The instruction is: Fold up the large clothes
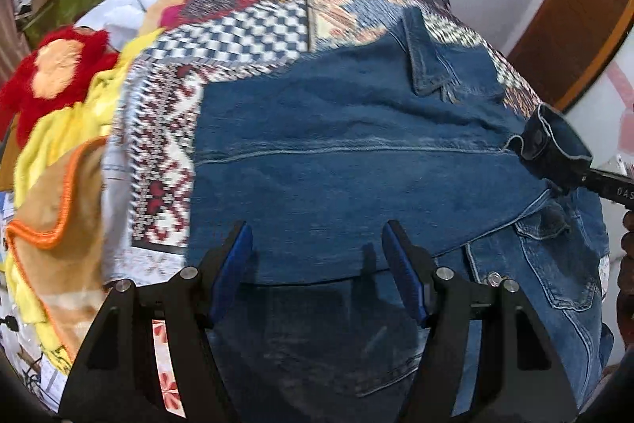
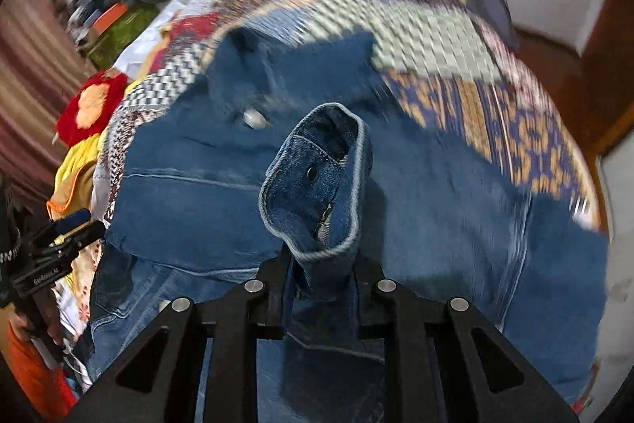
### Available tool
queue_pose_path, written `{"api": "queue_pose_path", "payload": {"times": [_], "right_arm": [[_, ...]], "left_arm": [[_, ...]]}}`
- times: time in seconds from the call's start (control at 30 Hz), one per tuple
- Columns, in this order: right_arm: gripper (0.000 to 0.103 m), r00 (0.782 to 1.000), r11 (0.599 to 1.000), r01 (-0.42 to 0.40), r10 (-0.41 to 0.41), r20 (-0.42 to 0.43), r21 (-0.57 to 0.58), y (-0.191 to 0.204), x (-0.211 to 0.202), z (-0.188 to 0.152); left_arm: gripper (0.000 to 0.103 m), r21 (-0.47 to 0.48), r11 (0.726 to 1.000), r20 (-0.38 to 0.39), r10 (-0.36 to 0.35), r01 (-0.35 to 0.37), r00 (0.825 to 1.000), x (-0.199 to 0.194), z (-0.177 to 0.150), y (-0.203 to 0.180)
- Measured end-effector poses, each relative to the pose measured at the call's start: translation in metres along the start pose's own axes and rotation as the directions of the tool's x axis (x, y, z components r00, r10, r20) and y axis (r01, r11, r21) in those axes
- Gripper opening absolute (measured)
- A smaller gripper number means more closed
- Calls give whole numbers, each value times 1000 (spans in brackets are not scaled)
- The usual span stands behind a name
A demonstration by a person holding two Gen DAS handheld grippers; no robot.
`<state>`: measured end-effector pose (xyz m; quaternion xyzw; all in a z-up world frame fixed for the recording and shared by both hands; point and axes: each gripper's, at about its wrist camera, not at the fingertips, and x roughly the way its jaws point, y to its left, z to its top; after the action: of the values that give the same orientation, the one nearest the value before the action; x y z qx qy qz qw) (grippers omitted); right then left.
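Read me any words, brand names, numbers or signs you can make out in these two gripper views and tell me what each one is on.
"OAS": white letters on the black body of the right gripper, cut off by the edge of the left wrist view.
White lettering on the black body of the left gripper, in the right wrist view: a brand-like word, too small and blurred to read surely.
The denim jacket and the patterned bedspread: no readable text.

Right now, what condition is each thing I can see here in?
Denim jacket: spread on the bed, partly folded.
Sleeve cuff: lifted, unbuttoned, pinched in the right gripper.
Right gripper: jaws shut on the cuff.
Left gripper: jaws open, empty, above the jacket.
Patterned bedspread: laid flat under the jacket.
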<state>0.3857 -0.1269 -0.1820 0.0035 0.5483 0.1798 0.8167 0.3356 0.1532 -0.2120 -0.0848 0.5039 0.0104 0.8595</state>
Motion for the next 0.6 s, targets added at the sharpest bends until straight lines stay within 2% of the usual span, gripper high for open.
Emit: {"api": "queue_pose_path", "payload": {"times": [0.1,0.23,0.3,0.37,0.5,0.6], "right_arm": [[17,999,998,-14,16,-41,61,-22,9,-10],[17,994,995,93,-90,-55,48,-39,8,-20],[17,987,988,151,-150,-53,14,-44,3,-24],[17,984,984,175,-176,-35,-17,-49,-5,-27],[17,989,988,151,-151,6,-42,-48,-21,-24],[17,990,986,144,-144,8,-78,-36,-15,-23]], "left_arm": [[67,18,1000,-38,4,-3,999,16,-2,-8],[68,30,999,-91,18,-15,996,37,-7,-10],[70,25,1000,-93,17,-14,996,41,-9,-9],[73,23,1000,-89,21,-19,996,41,-9,-7],[76,37,999,-87,29,-26,996,42,-10,-8],[76,55,998,-82,45,-40,996,41,-10,-12]]}}
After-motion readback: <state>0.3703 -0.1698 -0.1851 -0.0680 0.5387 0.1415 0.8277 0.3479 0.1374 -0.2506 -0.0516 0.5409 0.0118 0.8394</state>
